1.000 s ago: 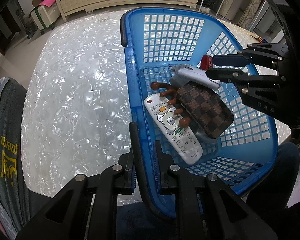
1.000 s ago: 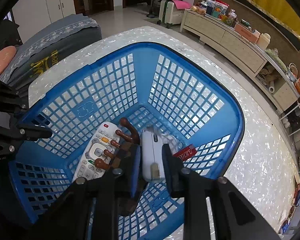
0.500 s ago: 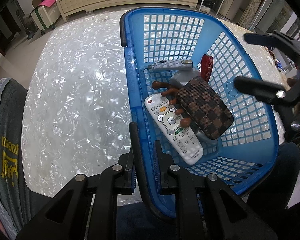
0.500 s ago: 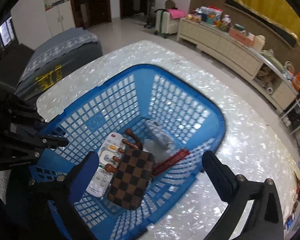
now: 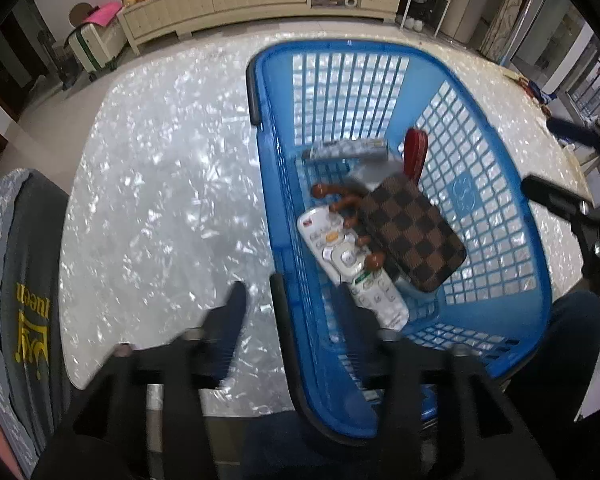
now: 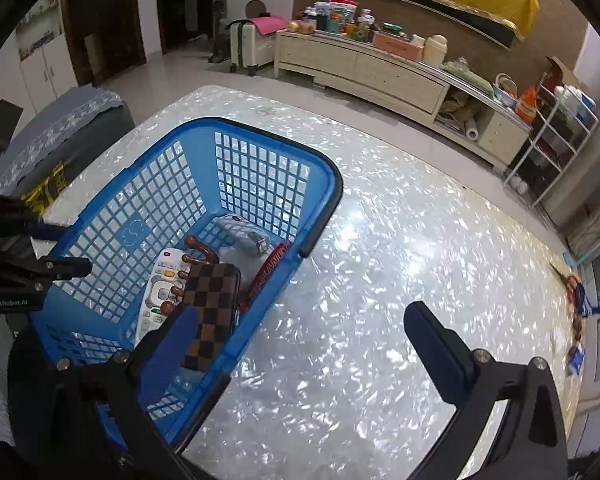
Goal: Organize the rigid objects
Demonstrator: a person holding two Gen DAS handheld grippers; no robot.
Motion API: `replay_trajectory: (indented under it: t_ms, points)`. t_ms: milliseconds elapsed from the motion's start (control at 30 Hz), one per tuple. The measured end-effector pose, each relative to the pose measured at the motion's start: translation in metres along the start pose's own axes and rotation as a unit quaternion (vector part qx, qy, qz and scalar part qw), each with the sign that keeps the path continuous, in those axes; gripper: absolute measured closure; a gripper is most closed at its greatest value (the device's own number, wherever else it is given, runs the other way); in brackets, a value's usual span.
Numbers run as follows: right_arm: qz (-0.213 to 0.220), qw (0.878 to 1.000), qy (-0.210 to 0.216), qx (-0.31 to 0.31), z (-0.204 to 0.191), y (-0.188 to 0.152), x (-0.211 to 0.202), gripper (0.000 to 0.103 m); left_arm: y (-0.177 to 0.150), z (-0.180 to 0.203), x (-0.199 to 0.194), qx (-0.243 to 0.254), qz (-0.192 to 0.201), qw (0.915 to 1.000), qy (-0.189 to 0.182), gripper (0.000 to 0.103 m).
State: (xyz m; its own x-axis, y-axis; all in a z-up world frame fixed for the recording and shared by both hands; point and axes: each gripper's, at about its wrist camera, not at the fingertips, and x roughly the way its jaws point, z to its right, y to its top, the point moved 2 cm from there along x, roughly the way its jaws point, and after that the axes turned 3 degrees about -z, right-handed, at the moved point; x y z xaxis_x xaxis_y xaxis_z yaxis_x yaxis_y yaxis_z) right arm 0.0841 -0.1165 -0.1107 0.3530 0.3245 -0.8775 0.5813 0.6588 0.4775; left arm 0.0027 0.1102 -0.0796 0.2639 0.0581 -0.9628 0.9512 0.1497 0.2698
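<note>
Inside lattice-walled plastic basket [image 6: 260, 168]: checkered rectangular wallet [image 6: 212, 304]

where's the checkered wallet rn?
In the blue basket, near its right wall: the wallet lies tilted across the white remote, with the red case just beyond it.

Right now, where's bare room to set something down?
Bare tabletop lies right of the blue basket and on its other side. In the basket, only floor by the far wall is free; remote, checkered wallet and wooden hooks crowd the rest.
</note>
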Motion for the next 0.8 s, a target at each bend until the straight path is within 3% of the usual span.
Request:
replay_trajectory:
  t_ms: [200, 433, 533, 800]
  points:
    - [0.007, 0.999, -0.008, 0.043, 0.009, -0.008, -0.01, 0.0, 0.003, 0.012, -0.015, 0.008, 0.02, 0.9998, -0.003, 0.022]
    - [0.02, 0.995, -0.013, 0.092, 0.02, -0.013, -0.03, 0.0, 0.003, 0.032, -0.037, 0.011, 0.043, 0.999, 0.005, 0.018]
    - [0.025, 0.994, -0.007, 0.103, 0.022, -0.018, -0.044, 0.0, 0.004, 0.038, -0.048, -0.001, 0.067, 0.9977, 0.008, 0.01]
    - [0.033, 0.991, -0.019, 0.128, 0.016, -0.026, -0.065, 0.0, 0.003, 0.054, -0.073, -0.021, 0.103, 0.9945, -0.001, 0.009]
